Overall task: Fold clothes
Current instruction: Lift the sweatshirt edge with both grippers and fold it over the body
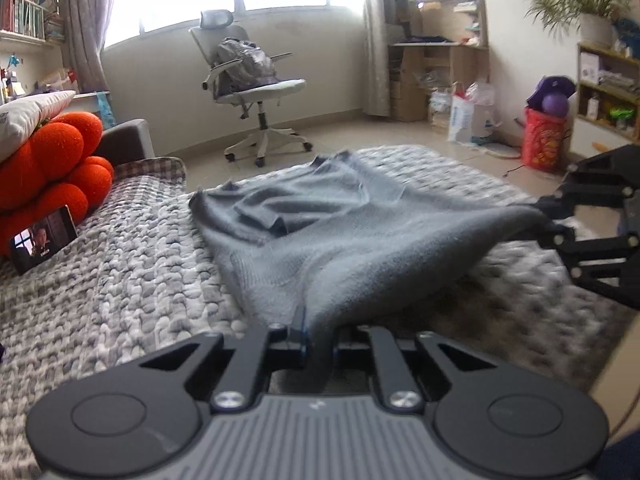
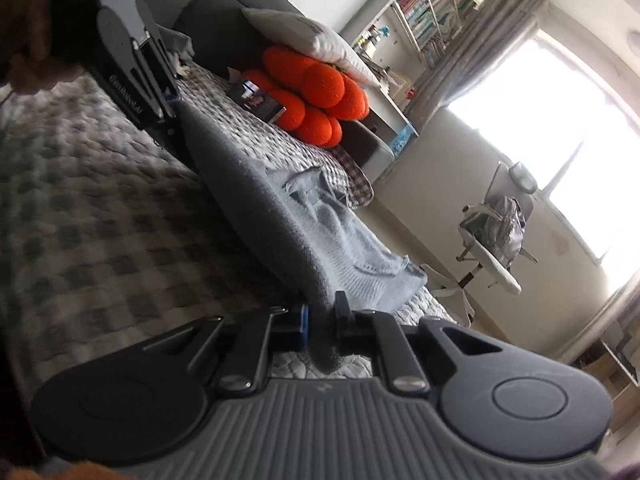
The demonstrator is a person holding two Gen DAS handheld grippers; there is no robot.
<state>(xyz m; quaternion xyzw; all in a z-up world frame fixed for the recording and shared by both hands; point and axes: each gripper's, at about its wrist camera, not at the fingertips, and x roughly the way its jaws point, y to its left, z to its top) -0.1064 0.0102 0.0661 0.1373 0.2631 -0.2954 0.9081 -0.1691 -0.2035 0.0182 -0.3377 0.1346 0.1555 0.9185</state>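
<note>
While both grippers' jaws pinch the grey sweater [image 1: 340, 232] hem above the bed [image 1: 120, 240], uneven pulling could skew the fold.

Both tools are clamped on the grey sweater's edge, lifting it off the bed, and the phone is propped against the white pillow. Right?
Not quite. The phone leans against the orange cushion, not the white pillow, as the left wrist view shows. Both the left tool and right tool do clamp the grey sweater over the bed.

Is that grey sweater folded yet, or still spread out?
Partly folded: a sleeve lies across the grey sweater, and both tongs, left and right, lift its near edge.
</note>
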